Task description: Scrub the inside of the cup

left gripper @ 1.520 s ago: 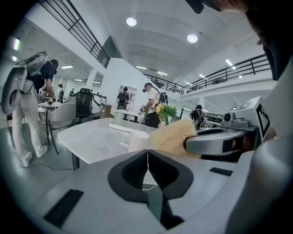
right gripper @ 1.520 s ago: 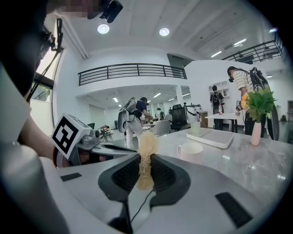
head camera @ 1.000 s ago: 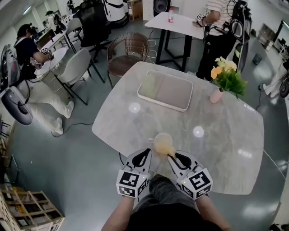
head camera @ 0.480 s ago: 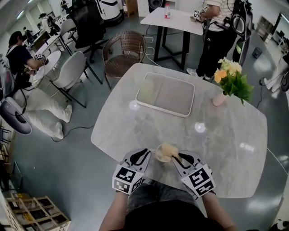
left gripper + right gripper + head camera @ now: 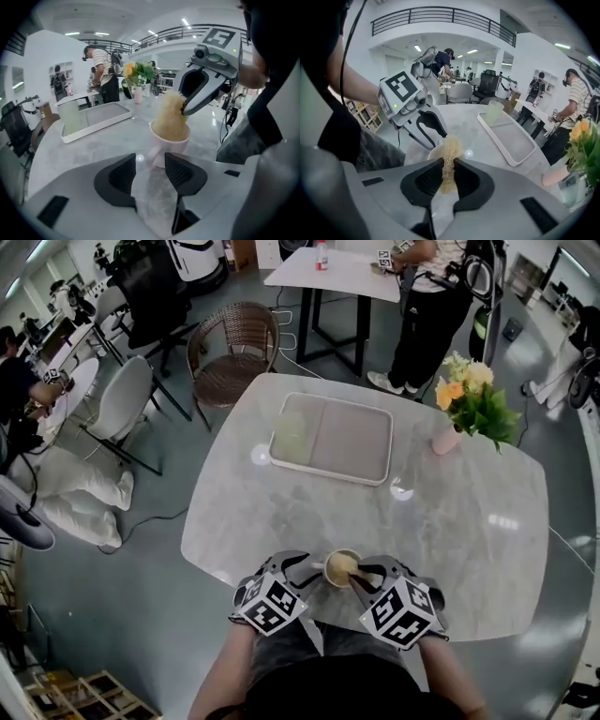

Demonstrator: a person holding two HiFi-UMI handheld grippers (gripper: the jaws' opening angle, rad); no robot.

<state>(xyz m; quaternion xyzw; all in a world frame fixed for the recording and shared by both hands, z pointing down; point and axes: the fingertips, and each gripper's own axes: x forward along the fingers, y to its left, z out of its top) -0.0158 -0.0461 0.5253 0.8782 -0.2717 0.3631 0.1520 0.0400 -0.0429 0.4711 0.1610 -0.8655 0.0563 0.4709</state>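
A white cup [image 5: 328, 579] stands on the marble table [image 5: 450, 521] near its front edge. A yellow fibrous scrubber [image 5: 340, 564] is stuffed into the cup's mouth. My right gripper [image 5: 367, 575] is shut on the scrubber [image 5: 449, 154], which runs from between its pads down into the cup [image 5: 433, 152]. My left gripper [image 5: 151, 166] is at the cup's [image 5: 169, 140] left side. Its jaws are opening, with the cup's handle [image 5: 153, 157] between their tips and a gap on either side. In the head view the left gripper [image 5: 302, 563] lies just left of the cup.
A white tray [image 5: 356, 442] holding a pale green block [image 5: 291, 432] lies at the table's far side. A pink vase of flowers [image 5: 448, 439] stands at the far right. Chairs [image 5: 230, 362] and people stand beyond the table. The table's front edge runs right under the grippers.
The cup and both grippers have come nearer the table's front edge. The left gripper's jaws have parted around the cup's handle. The right gripper still holds the scrubber in the cup.
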